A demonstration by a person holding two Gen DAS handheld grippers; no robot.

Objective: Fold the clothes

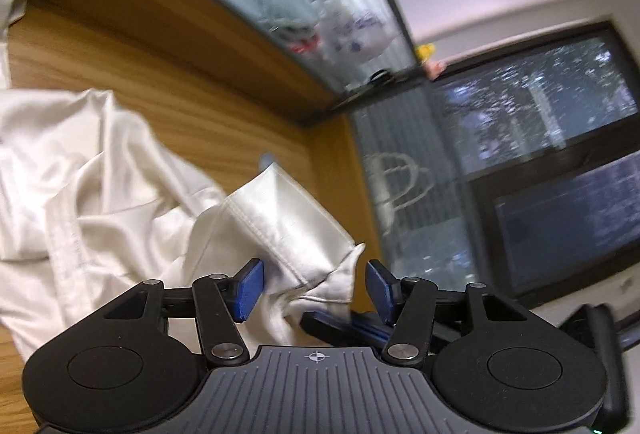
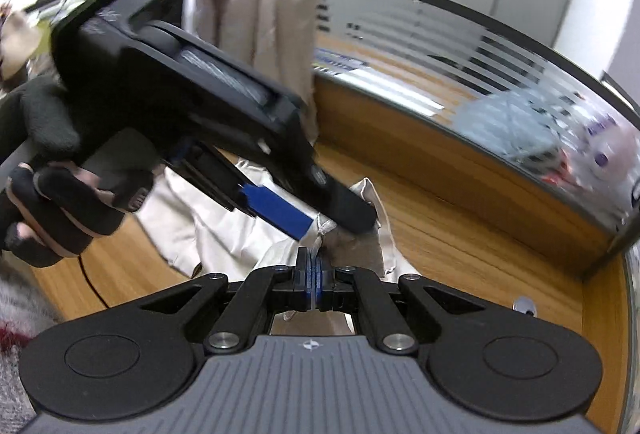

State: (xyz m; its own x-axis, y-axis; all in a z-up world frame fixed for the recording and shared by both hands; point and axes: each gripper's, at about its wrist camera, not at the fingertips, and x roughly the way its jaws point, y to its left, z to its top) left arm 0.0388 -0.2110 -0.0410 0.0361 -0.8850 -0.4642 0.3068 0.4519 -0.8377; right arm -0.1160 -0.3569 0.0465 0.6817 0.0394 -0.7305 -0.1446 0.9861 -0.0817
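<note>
White garment [image 1: 120, 194] hem pinched by right gripper [image 2: 313, 266]; left gripper [image 1: 316, 286] jaws spread around it.

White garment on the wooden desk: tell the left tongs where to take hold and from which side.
Grip the stitched hem corner of the white garment, which stands lifted between the open left tongs. Come straight ahead along the pads, since the doubled seam there is raised off the wooden desk. Stay above the right tongs, already shut on cloth just below.

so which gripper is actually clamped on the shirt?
The right gripper: jaws pinched shut on the white shirt. The left gripper stands open, pads clear of the cloth.
</note>
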